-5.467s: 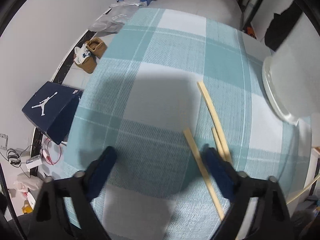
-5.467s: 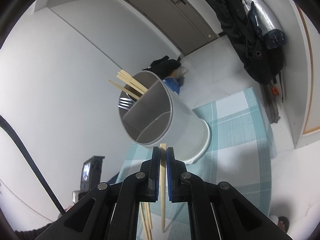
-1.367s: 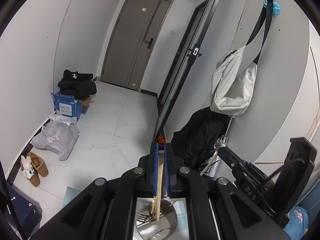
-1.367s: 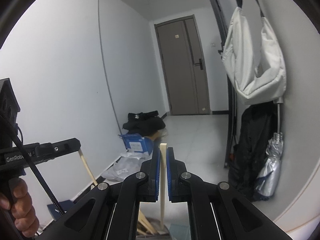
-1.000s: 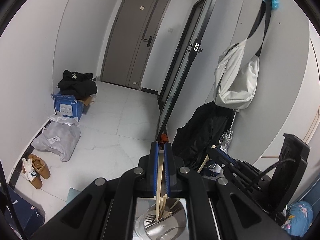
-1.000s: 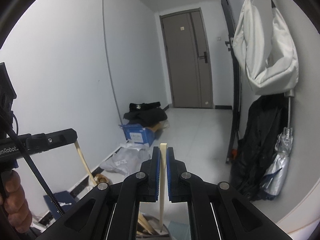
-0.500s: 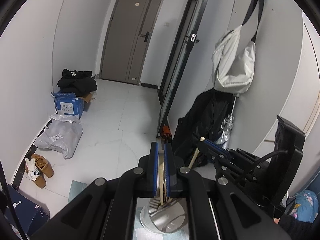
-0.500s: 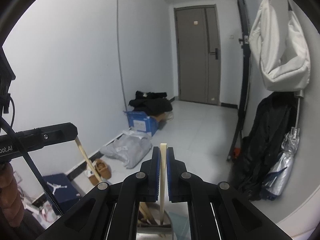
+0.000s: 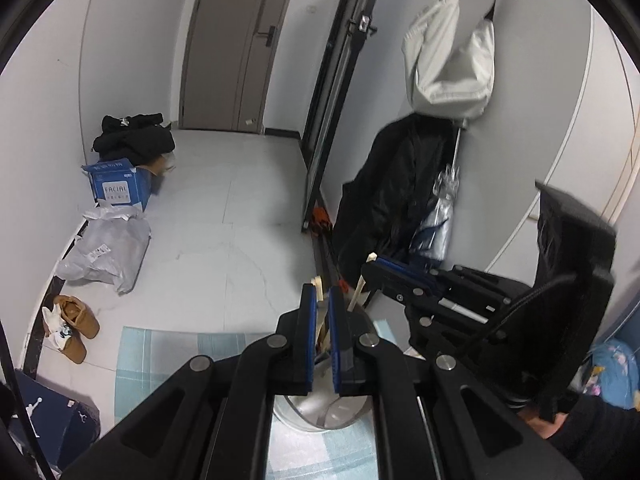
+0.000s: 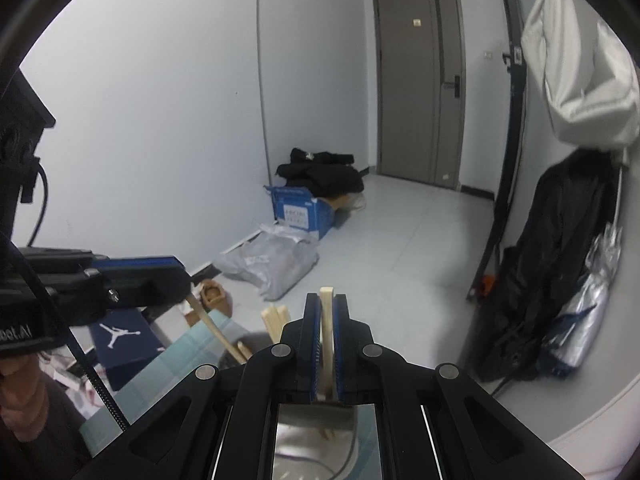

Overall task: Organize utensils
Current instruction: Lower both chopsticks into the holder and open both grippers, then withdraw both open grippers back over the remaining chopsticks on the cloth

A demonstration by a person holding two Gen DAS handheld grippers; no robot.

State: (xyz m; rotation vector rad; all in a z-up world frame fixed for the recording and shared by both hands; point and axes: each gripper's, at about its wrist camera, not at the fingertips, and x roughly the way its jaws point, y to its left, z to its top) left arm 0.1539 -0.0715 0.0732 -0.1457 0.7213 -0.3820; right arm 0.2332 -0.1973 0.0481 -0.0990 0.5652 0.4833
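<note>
- We see the left gripper [image 9: 320,312]: black plastic arms, blue ribbed pads, jaws clenched on a pale wooden chopstick [image 9: 319,285] with a square-cut top.
- That chopstick runs down between the pads into the utensil holder [image 9: 320,420]; its lower end is hidden by the gripper body.
- Holder is a round grey tub with smooth walls and an inner divider. It sits on a teal-and-white checked tablecloth [image 9: 160,360], mostly blocked by both grippers.
- Right gripper [image 10: 327,320] is the same build, jaws clamped on a second chopstick [image 10: 326,308], upright, lower end over the holder's mouth [image 10: 312,432]; we cannot tell whether the tip touches bottom.
- Other chopsticks [image 10: 274,320] stick out of the holder just left of it, flat-sided, pale wood.
- In the right wrist view the left gripper's stick [image 10: 212,328] slants down toward the holder.
- Behind: glossy grey floor tiles, blue cardboard box [image 9: 118,188], crumpled grey plastic bag [image 9: 108,248], brown shoes [image 9: 74,322].
- Which compartment each stick is in is hard to make out.
</note>
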